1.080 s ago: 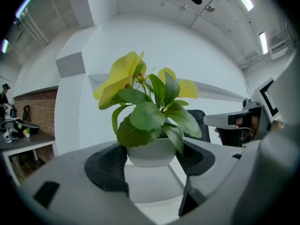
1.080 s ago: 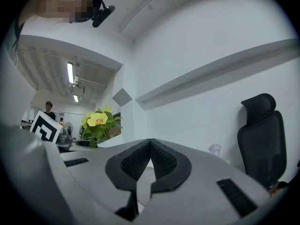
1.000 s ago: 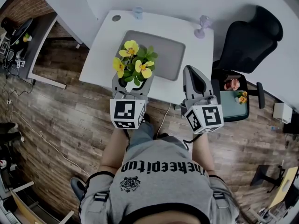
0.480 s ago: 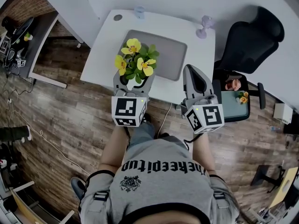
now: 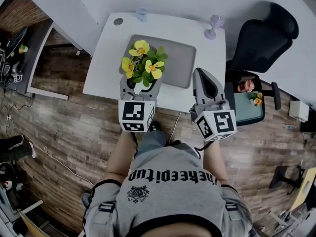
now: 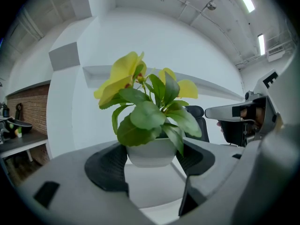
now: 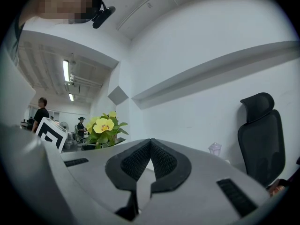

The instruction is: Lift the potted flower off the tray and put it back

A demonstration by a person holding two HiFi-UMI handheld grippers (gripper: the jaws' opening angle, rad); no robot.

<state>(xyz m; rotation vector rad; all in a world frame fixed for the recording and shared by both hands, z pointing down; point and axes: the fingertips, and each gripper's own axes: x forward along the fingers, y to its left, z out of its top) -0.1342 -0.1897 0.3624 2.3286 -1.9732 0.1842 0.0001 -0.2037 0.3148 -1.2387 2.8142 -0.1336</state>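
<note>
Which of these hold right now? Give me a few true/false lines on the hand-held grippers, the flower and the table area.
1. The left hand-held gripper has the potted flower between its jaws, which press on the white pot. True.
2. The right hand-held gripper is wide open. False: its jaws are together with nothing between them.
3. The blooms are red. False: they are yellow.
4. A black office chair stands to the right of the white table. True.
5. The tray is round. False: it is a gray rectangle with rounded corners.
</note>
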